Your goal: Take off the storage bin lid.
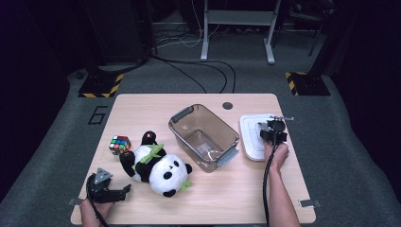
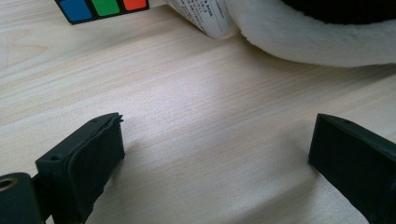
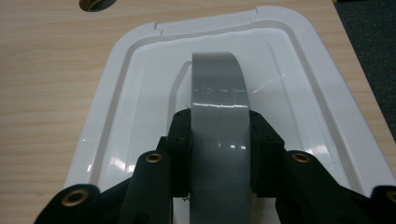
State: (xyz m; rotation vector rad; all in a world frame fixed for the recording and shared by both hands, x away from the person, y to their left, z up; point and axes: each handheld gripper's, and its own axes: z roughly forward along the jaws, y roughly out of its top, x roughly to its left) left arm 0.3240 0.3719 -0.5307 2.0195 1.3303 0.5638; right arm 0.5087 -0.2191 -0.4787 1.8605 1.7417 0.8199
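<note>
White rectangular plastic lid [image 3: 116, 116] flat on table right of clear grey bin [image 1: 204, 136]; grey handle [image 3: 217, 135] clamped by right gripper [image 3: 218, 154]. Left gripper [image 2: 215, 154] wide, empty. Probably next: lift, carry over bin

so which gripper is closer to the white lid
Right. The right gripper is over the white lid, its fingers shut on the lid's grey handle. The left gripper sits open across the table by the panda.
</note>
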